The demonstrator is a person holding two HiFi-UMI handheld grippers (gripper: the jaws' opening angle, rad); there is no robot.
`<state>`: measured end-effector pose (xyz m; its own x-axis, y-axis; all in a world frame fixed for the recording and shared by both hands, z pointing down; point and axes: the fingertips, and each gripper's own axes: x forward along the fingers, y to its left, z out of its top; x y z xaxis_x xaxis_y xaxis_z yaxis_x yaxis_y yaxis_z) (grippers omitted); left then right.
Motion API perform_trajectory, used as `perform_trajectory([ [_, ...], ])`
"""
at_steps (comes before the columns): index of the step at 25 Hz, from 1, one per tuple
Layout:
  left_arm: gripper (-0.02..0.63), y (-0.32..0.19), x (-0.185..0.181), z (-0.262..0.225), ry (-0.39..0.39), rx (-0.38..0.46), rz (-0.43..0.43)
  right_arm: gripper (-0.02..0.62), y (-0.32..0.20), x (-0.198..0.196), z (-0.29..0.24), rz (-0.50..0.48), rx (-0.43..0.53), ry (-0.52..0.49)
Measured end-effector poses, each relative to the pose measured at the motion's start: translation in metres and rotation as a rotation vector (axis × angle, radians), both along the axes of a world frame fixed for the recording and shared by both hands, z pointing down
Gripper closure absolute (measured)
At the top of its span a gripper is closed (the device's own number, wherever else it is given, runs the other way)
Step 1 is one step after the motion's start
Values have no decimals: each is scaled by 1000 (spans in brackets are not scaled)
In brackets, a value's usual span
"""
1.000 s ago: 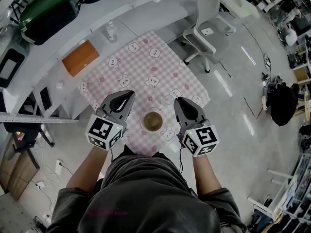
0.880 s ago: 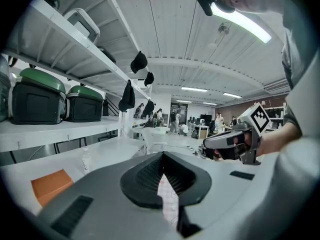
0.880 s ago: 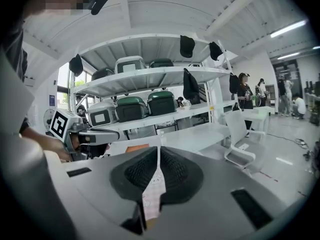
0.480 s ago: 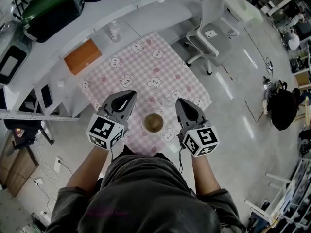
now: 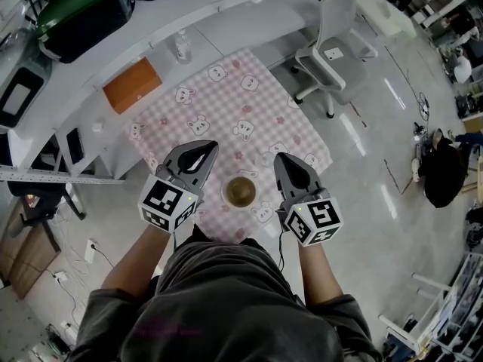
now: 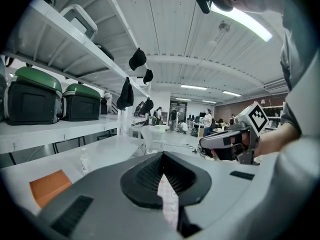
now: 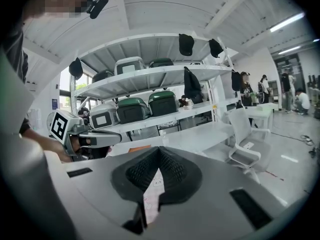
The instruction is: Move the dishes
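One dish in play, folks: a single small bowl (image 5: 240,191), brownish inside, sits on the pink-checked worktop (image 5: 226,108) near the person's edge. Two grippers flank it. The left gripper (image 5: 201,148) hovers just beside the bowl on its left, jaws pressed together and gripping nothing. The right gripper (image 5: 286,159) hangs just to its right, jaws closed too, also empty. Both sit apart from the bowl. Farther back: one orange box (image 5: 133,85), one clear bottle (image 5: 182,46), and one white chair (image 5: 332,40) off the far corner.
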<state>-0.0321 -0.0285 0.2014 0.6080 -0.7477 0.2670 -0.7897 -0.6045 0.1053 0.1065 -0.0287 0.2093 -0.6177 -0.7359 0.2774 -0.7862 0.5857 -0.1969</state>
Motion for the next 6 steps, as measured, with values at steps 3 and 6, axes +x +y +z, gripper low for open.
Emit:
perform_trajectory([
  [3,604,-1,2,-1,-3,-1,-2,591,-1,2,0,-8,-1,0],
  [6,604,-3,6,-2,-5,1,-4,591,-3,5,-2,-16,2,-1],
])
